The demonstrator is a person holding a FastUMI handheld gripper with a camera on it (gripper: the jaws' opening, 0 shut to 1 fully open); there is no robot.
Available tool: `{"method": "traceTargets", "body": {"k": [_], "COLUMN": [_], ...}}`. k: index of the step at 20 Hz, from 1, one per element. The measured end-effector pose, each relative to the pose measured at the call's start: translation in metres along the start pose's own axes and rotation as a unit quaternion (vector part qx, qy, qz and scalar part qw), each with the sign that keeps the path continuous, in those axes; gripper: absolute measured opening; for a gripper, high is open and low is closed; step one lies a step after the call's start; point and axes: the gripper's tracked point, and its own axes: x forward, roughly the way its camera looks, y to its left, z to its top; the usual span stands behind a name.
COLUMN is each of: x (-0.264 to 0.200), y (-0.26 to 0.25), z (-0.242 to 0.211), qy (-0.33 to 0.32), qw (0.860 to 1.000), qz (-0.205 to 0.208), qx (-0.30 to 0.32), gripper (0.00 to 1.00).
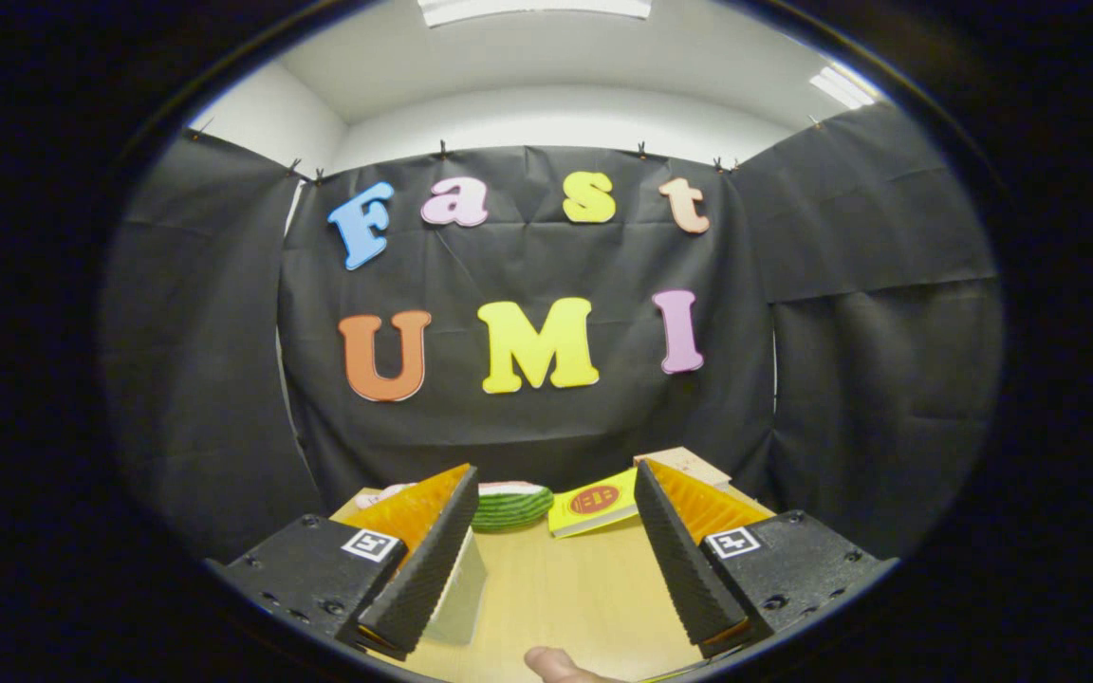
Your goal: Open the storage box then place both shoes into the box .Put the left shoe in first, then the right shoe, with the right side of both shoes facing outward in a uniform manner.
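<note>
Gripper [556, 560] held level above the table [565, 598], fingers spread wide and gripping nothing; bare wood shows in the gap between them, which reads as a carry or approach pose, open in readiness for a grasp. A fingertip [561, 667] of the person pokes in low between the fingers, probably only part of the hand steadying the tool. A pale, translucent panel [461, 593] stands just inside the left finger; possibly a wall or flap of the storage box, but too little shows to be sure, and I cannot tell whether the box is open. Beyond the fingers, at the far side of the table, lies a green ribbed sole [511, 507] with a pale upper, most likely one shoe on its side; which shoe, cannot tell. A pinkish sliver [385, 491] past the left finger may be the other. Right of the sole, a yellow packet [594, 503] and a wooden block [684, 465], seemingly unrelated clutter. Judging by this, neither shoe is boxed yet
</note>
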Motion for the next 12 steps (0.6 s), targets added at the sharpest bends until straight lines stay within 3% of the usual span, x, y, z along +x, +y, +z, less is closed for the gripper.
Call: {"method": "traceTargets", "body": {"k": [6, 12], "x": [-0.002, -0.006], "y": [-0.039, -0.046], "z": [-0.003, -0.008], "qy": [-0.006, -0.004], "qw": [1.0, 1.0], "qz": [-0.025, -0.019], "qx": [-0.005, -0.009], "gripper": [1.0, 1.0]}}
